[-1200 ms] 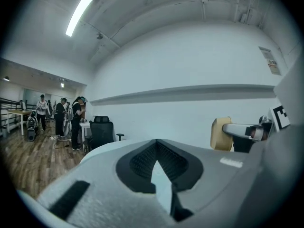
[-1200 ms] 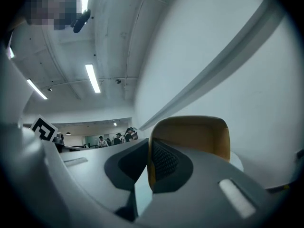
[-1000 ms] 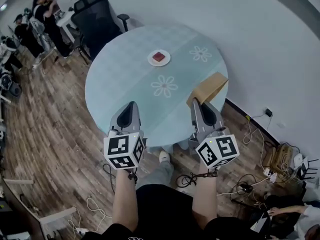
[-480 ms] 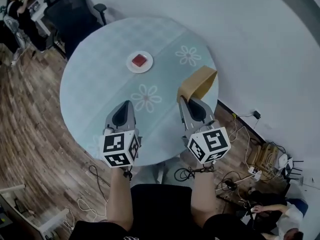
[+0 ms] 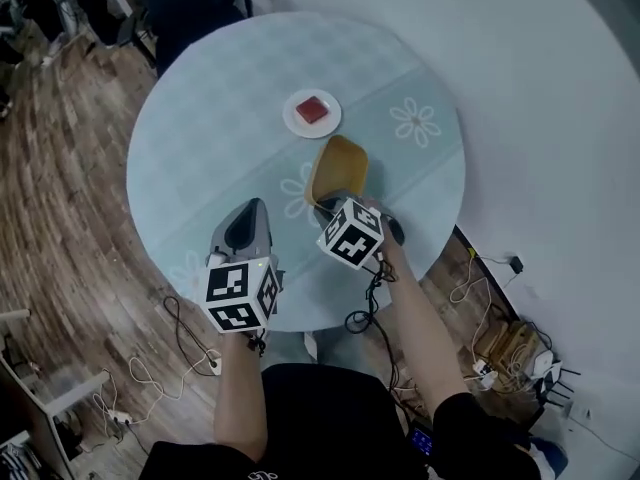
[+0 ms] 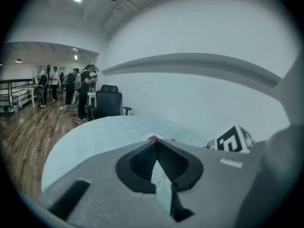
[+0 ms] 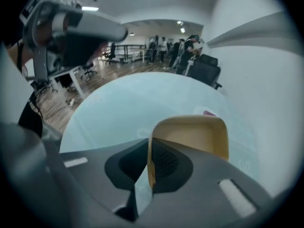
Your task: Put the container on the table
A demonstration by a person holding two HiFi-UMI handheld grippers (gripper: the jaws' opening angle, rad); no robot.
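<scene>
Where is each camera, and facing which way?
Head view: on the person's head, steeply down onto the round pale-blue table; forearms, left gripper, right gripper show.
Left gripper view: on the left gripper, facing across the table; closed empty jaws.
Right gripper view: on the right gripper, jaws clamping the tan plastic container.
Shared: all show the table.

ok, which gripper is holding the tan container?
The right gripper: its jaws are clamped on the rim of the tan container, over the table. The left gripper has its jaws together with nothing between them.
</scene>
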